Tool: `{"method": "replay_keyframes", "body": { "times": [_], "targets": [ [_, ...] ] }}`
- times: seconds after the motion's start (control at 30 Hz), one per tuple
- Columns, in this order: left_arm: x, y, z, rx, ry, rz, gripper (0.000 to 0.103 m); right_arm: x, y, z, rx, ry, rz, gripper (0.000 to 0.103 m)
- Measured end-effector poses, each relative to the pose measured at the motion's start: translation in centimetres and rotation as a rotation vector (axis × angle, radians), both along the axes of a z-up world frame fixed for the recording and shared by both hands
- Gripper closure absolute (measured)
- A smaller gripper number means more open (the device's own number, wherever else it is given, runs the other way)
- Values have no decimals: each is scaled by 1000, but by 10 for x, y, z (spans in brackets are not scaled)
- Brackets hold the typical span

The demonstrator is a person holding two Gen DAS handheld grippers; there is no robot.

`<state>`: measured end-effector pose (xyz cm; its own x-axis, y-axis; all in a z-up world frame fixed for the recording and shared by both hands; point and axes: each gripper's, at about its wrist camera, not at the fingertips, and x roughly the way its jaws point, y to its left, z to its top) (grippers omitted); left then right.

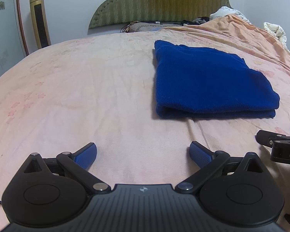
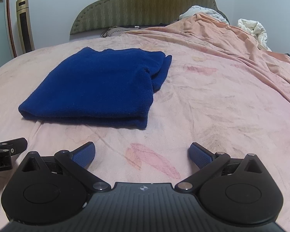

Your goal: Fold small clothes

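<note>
A dark blue knit garment (image 1: 208, 79) lies folded into a thick rectangle on the pink bed sheet (image 1: 87, 96). It also shows in the right wrist view (image 2: 98, 87), with a loose flap at its far right end. My left gripper (image 1: 143, 152) is open and empty, held over the sheet in front of the garment and to its left. My right gripper (image 2: 142, 152) is open and empty, in front of the garment and to its right. Neither touches the cloth. Each gripper's edge shows in the other's view: the right gripper (image 1: 280, 147) and the left gripper (image 2: 5, 154).
A green padded headboard (image 1: 160, 2) stands at the far end. A rumpled orange blanket (image 2: 232, 38) and white bedding (image 2: 255, 31) lie at the far right. A gold tower fan (image 1: 39, 19) stands by the wall at left. A pink sheet (image 2: 222, 116) covers the bed.
</note>
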<state>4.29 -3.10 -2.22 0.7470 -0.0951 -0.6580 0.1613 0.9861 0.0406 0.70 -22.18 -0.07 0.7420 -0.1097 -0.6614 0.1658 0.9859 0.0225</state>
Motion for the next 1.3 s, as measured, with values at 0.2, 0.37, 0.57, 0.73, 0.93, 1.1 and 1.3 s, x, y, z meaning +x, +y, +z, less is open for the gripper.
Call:
{"method": "replay_keyframes", "body": {
  "times": [0.2,0.37,0.57,0.73,0.93,1.1,1.3],
  "targets": [
    [0,0,0,-1,0,0,0,1,1,0,1,1,4,0],
    [0,0,0,0,0,0,0,1,1,0,1,1,3,0],
    [0,-1,0,5,3,-2,0,0,2,-1,-3,1,3,0],
    [-1,-2,5,26,20,-18,0,-1,2,1,-4,-3,-10,1],
    [1,0,10,18,59,-13,0,-10,0,8,45,-1,-51,0],
    [1,-1,16,43,64,-3,0,-16,3,17,54,2,-42,0],
    [0,-3,20,53,61,-7,0,-18,7,23,39,-3,-27,0]
  ]
}}
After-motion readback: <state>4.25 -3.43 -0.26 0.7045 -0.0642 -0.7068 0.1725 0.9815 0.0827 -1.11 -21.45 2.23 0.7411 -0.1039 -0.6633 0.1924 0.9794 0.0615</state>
